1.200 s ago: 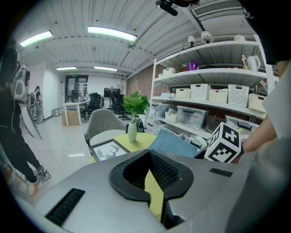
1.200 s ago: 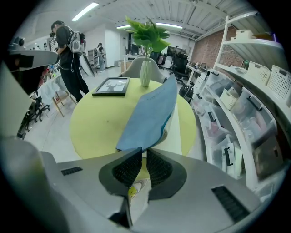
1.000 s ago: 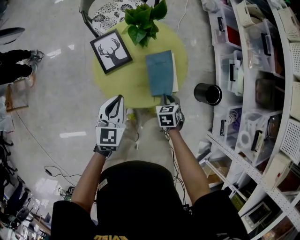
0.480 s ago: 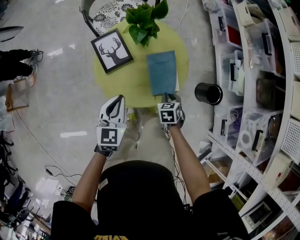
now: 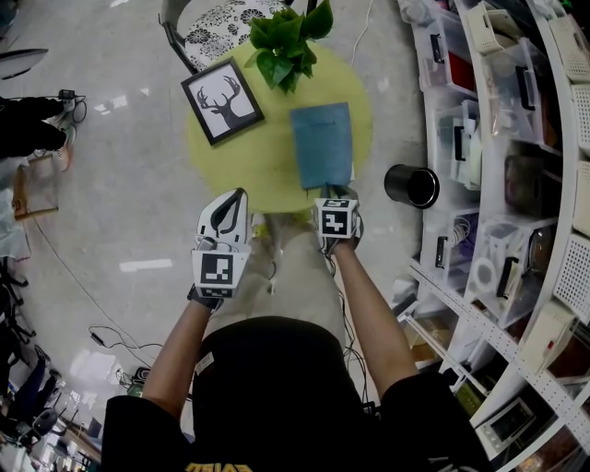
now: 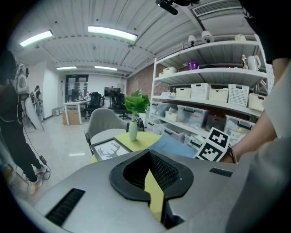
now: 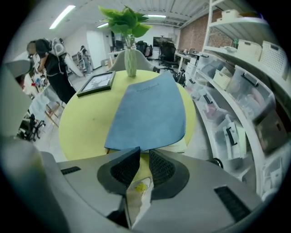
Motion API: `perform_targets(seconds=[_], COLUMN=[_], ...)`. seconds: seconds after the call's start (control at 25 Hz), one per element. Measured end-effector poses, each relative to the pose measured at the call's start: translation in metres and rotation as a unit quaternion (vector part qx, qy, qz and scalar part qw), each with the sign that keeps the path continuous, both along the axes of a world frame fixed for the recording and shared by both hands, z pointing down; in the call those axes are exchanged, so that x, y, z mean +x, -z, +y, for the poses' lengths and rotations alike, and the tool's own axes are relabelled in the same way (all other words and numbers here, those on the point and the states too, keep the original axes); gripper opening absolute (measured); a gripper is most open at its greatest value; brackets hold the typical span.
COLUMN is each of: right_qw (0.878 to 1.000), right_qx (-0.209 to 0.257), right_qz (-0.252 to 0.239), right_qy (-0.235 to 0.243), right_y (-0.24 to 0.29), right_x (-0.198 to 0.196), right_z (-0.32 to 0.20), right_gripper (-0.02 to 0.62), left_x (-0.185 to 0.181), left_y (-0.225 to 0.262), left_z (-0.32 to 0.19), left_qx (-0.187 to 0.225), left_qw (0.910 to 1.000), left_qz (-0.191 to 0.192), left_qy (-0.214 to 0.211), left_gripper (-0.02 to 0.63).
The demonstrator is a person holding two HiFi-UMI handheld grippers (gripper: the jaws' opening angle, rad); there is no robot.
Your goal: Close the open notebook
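The notebook [image 5: 323, 143] lies closed on the round yellow table [image 5: 267, 161], its blue cover [image 7: 148, 113] flat over the cream pages. My right gripper [image 5: 334, 194] sits at the notebook's near edge, pointing steeply down. Its jaws [image 7: 144, 150] are opening, with a narrow gap that shows only yellow table; the cover's edge lies just beyond the tips. My left gripper [image 5: 238, 192] hovers off the table's near left rim, shut and empty. In the left gripper view its tips [image 6: 148, 153] meet, and the notebook [image 6: 175, 146] shows beyond them.
A framed deer picture [image 5: 222, 100] and a potted plant [image 5: 284, 41] stand on the far half of the table. A chair [image 5: 207, 23] is behind it. A black bin [image 5: 410, 184] and shelves of plastic boxes [image 5: 498, 184] are on the right. A person's legs [image 5: 28, 120] are at far left.
The blue cover has settled flat onto the pages. My right gripper has dropped a little toward the table edge. The left gripper has stayed where it was.
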State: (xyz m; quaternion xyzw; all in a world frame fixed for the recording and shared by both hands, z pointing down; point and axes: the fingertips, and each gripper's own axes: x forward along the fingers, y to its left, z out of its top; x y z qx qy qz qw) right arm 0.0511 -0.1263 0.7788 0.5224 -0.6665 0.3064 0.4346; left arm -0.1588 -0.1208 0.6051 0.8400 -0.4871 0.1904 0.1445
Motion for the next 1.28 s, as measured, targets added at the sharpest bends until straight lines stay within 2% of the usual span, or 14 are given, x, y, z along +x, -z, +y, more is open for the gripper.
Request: perform_targets(seconds=[0.24, 0.6, 0.76, 0.88, 0.96, 1.12, 1.28], right_qw=[0.996, 0.991, 0.99, 0.992, 0.993, 0.992, 0.993], right_qx=[-0.06, -0.103, -0.126, -0.112, -0.096, -0.063, 0.009], right_qz=[-0.056, -0.066, -0.034, -0.034, -0.05, -0.089, -0.111], right_qy=[-0.045, -0.054, -0.048, -0.048, -0.057, -0.057, -0.047], right_y=[-0.004, -0.01, 0.0, 0.026, 0.051, 0.111, 0.181], right_x=[0.005, 0.005, 0.012, 0.013, 0.012, 0.004, -0.007], right_z=[0.0, -0.007, 0.002, 0.019, 0.027, 0.049, 0.03], right_gripper=[0.064, 0.081, 0.097, 0.097, 0.094, 0.065, 0.022], left_x=[0.003, 0.007, 0.009, 0.001, -0.01, -0.031, -0.035], left_y=[0.002, 0.013, 0.048, 0.07, 0.077, 0.108, 0.152], left_z=[0.002, 0.005, 0.021, 0.034, 0.035, 0.03, 0.018], left_qx=[-0.003, -0.002, 0.012, 0.023, 0.027, 0.027, 0.064], left_qw=[0.9999, 0.9997, 0.9994, 0.9959, 0.9945, 0.9968, 0.9969], left_qz=[-0.006, -0.013, -0.01, -0.046, -0.06, -0.055, -0.032], left_qy=[-0.007, -0.018, -0.03, -0.074, -0.082, -0.051, -0.034], left_gripper=[0.018, 0.018, 0.018, 0.018, 0.018, 0.018, 0.018])
